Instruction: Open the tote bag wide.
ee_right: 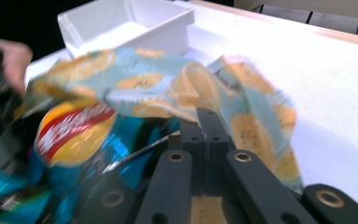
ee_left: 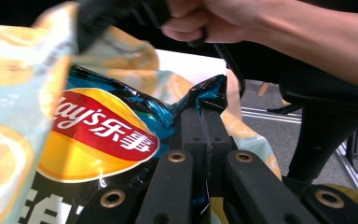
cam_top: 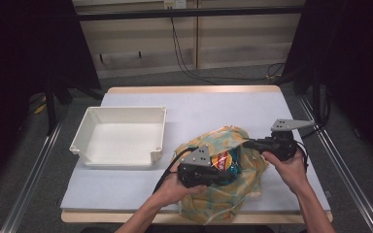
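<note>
My left gripper (cam_top: 222,171) clenched on chip bag (cam_top: 225,161), my right gripper (cam_top: 246,143) clenched on lemon-print bag (cam_top: 233,191), white tray (cam_top: 90,127) far left.

chip bag (cam_top: 225,164) mostly hidden inside cloth bag (cam_top: 233,145), blurred in right gripper view, left gripper (cam_top: 217,175) tips buried in bag mouth
</note>
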